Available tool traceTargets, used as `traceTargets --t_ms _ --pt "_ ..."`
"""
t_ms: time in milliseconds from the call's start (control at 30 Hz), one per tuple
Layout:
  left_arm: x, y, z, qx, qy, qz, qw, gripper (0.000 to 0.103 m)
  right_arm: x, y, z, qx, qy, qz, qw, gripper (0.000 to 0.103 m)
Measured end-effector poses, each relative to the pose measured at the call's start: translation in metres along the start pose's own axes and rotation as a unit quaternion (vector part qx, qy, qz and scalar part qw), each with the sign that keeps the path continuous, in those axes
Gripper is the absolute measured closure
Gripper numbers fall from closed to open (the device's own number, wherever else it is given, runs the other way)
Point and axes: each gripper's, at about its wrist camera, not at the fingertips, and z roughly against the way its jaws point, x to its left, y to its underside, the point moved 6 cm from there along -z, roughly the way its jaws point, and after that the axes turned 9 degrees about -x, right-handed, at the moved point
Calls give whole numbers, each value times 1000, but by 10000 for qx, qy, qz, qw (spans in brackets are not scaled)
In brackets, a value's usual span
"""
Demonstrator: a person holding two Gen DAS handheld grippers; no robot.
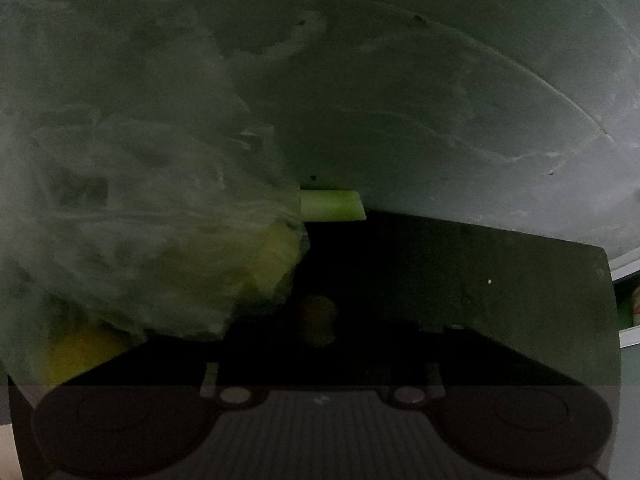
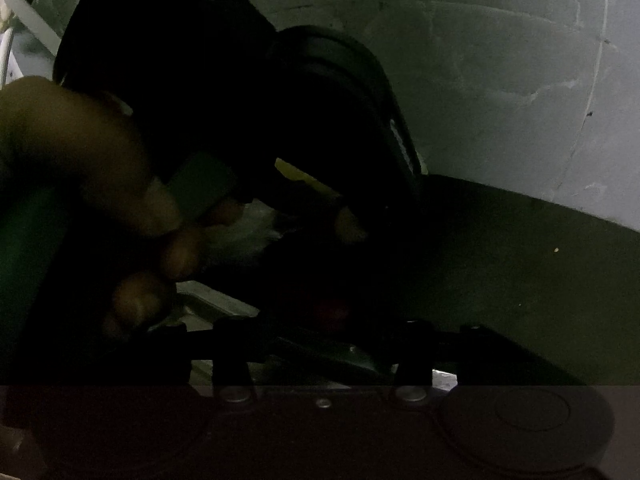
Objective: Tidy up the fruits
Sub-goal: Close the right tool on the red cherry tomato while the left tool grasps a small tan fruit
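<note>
Left gripper [image 1: 320, 264]: its right finger [image 1: 480, 280] is a wide dark slab; the left finger is hidden behind the bag, so I cannot tell how far apart the 2 stand.
Plastic bag [image 1: 132, 184]: translucent, crumpled, filling the left half of the left wrist view.
Fruit [image 1: 276, 252]: yellow patches inside the bag; a pale green stem [image 1: 332, 205] pokes out just above the finger.
Right gripper [image 2: 320, 312]: too dark to tell its state.
Hand [image 2: 80, 168]: blurred, gripping the other black device [image 2: 224, 80].
Background: grey scuffed wall [image 1: 440, 80].

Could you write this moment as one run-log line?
left gripper: cannot tell | plastic bag: yellow-green produce inside | right gripper: not visible | hand: near camera
</note>
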Motion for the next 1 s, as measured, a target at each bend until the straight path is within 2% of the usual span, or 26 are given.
traceTargets --t_ms 167,300,433,567,867,1000 --pt "5 -2 -1 81 58 121 9999 73 -5 -2 1 72 -61 -433 9990 59" --pt "6 -2 -1 128 75 158 9998 73 -6 -5 0 108 2 -499 9987 63" --pt "6 -2 -1 128 73 160 9998 74 -7 -5 -3 117 178 -399 9990 77" --pt "9 -2 -1 143 126 257 9995 75 -7 -4 -3 109 173 -449 9988 77" --pt "33 -3 3 178 427 843 9954 75 -14 -2 -2 49 138 -586 9982 77" --pt "39 -4 3 196 514 897 9944 75 -14 -2 -2 46 151 -567 9983 76"
